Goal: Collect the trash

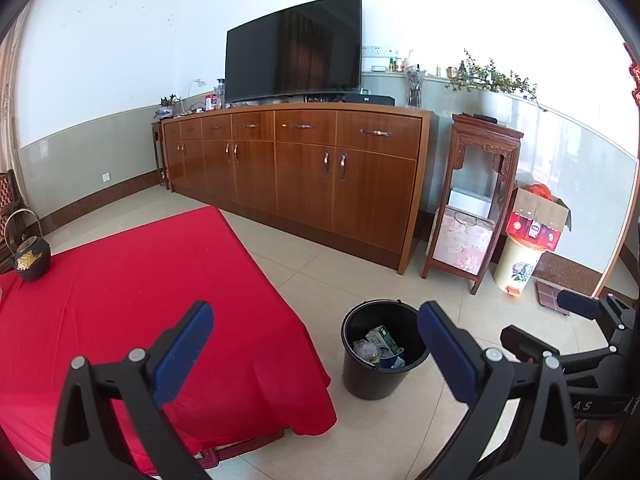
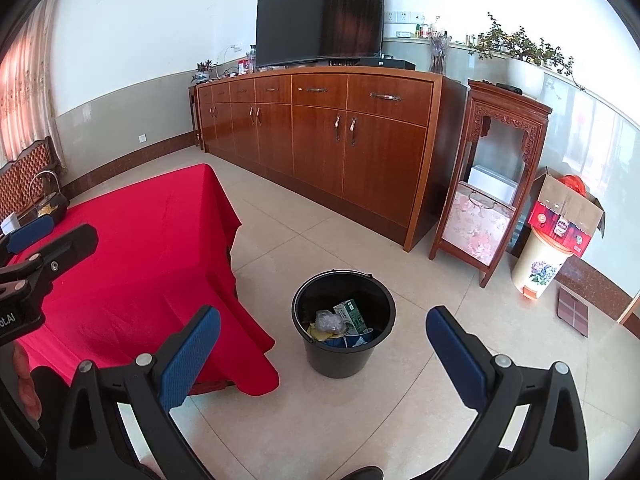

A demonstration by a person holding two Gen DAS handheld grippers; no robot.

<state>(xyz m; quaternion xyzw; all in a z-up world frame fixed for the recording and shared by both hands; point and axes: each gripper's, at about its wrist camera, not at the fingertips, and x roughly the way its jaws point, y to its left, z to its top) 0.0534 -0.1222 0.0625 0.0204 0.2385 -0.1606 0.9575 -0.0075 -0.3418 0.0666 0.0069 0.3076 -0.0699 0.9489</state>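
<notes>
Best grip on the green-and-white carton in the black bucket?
Take the carton by its upper end, which sticks up tilted above the other trash. Come straight down through the open mouth of the black bucket, since its walls block any side approach. The right claw is open and nearest.

I see bright daylight in both views, coming from right side. White wall (image 1: 120, 40) near right edge washed out. TV (image 1: 294, 48) dark with dim reflection. Shiny cabinet (image 2: 320, 128) shows soft glare. Soft shadows on floor tiles (image 2: 360, 420). Straight lines bend near edges. Corners black. Picture mostly sharp.
</notes>
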